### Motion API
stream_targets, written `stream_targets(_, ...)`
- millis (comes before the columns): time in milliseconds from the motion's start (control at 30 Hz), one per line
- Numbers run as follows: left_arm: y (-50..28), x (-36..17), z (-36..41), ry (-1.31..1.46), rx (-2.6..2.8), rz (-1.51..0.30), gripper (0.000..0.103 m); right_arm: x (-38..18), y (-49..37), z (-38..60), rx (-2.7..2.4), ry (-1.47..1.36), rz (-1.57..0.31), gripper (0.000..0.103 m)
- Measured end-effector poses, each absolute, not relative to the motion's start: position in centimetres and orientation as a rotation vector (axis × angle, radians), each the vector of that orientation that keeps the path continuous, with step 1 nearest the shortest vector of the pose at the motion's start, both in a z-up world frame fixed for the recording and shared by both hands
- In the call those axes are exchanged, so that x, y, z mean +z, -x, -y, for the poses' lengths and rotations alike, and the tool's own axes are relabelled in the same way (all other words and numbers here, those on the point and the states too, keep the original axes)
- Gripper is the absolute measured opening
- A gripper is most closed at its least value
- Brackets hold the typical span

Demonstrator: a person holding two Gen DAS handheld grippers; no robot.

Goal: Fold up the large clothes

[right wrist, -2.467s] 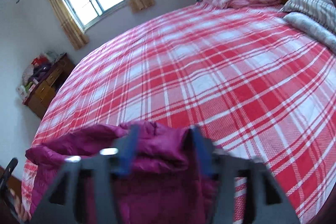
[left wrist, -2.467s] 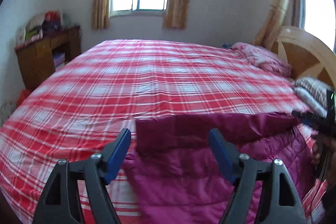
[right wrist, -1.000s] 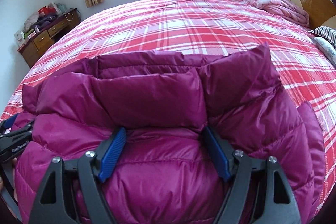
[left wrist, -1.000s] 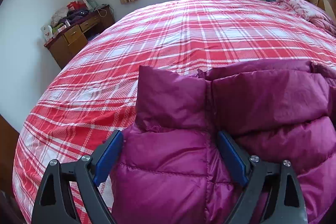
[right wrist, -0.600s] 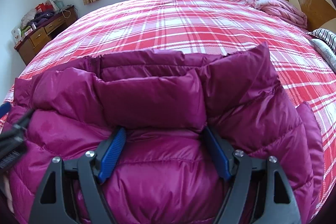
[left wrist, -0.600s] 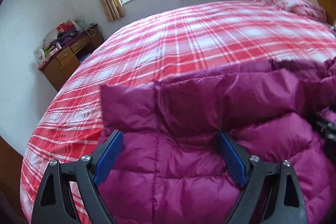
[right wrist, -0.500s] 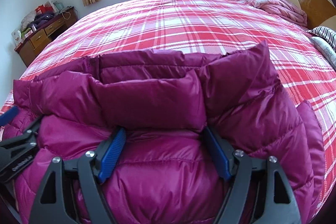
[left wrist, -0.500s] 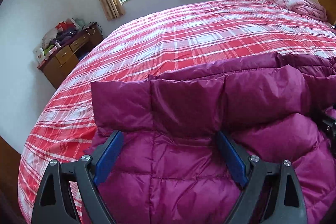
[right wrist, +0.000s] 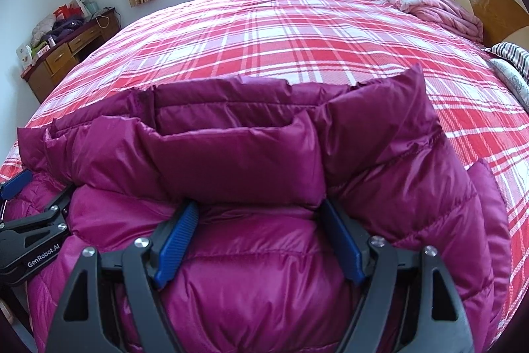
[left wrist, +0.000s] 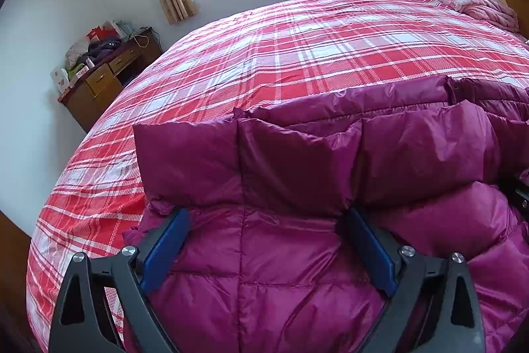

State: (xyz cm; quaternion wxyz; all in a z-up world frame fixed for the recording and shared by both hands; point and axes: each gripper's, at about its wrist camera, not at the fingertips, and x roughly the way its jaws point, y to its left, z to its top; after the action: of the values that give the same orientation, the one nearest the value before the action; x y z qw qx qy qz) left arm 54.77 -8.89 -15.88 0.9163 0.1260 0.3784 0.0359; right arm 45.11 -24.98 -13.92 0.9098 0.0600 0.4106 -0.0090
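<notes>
Down-filled and quilted, the jacket (left wrist: 297,270) looks light for its bulk, soft, springy and glossy, so I judge it will puff back after pressing and slide on itself; a seam or a doubled edge should give a surer hold than a smooth panel. It lies on the bed (left wrist: 314,48), at the near edge of the red plaid cover, with a puffy band, collar or turned hem I cannot tell, standing up across its far side. The left hand-held gripper (left wrist: 264,222) points toward 12 o'clock along the jacket, tilted down onto it, its blue fingers (left wrist: 163,250) spread wide with fabric bulging between them just below the band; nothing is pinched. The right hand-held gripper (right wrist: 261,217) sits the same way on its own stretch of the jacket, fingers (right wrist: 178,240) likewise apart and pressed into the padding. In the right view the left tool shows at 9 o'clock, so the two work side by side, near each other. A pink blanket (right wrist: 426,2) lies bunched at 1 o'clock, well apart, and a cluttered cabinet (left wrist: 102,78) stands at 10 o'clock.
</notes>
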Motion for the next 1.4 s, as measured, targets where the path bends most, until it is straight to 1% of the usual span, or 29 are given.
stream_targets(267,-54.9,-16.1,8.9,-0.258,0.081,-0.776,0.098,-12.9,-43.8,24.6,-0.056,-0.110,-0.830,0.080)
stream_targets(333,-54.9,-16.1,8.8,-0.253,0.079,-0.776,0.098,-12.2,-42.3,24.2,-0.047,-0.129,-0.785,0.085)
stream_targets(400,-54.8,-16.1,8.8,-0.252,0.078,-0.775,0.098,-12.1,-41.2,23.5,-0.008,-0.140,-0.762,0.092)
stream_targets(467,-54.8,-16.1,8.8,-0.251,0.078,-0.774,0.098,-12.4,-40.9,22.9,0.002,-0.104,-0.759,0.093)
stream_targets(800,-54.7,-16.1,9.0,-0.267,0.087,-0.773,0.098,-13.7,-42.0,22.8,-0.034,-0.058,-0.803,0.094)
stream_targets(900,-54.7,-16.1,8.9,-0.261,0.083,-0.773,0.098,-12.9,-41.0,23.9,0.000,-0.076,-0.783,0.092)
stream_targets(1100,-54.7,-16.1,8.7,-0.252,0.078,-0.773,0.098,-11.8,-37.2,28.2,-0.087,-0.122,-0.691,0.093)
stream_targets(1233,-54.6,-16.1,8.7,-0.255,0.078,-0.771,0.098,-13.5,-36.8,29.7,-0.085,-0.128,-0.704,0.093)
stream_targets(1400,-54.6,-16.0,8.7,-0.263,0.084,-0.770,0.098,-13.6,-37.8,28.9,-0.116,-0.082,-0.754,0.095)
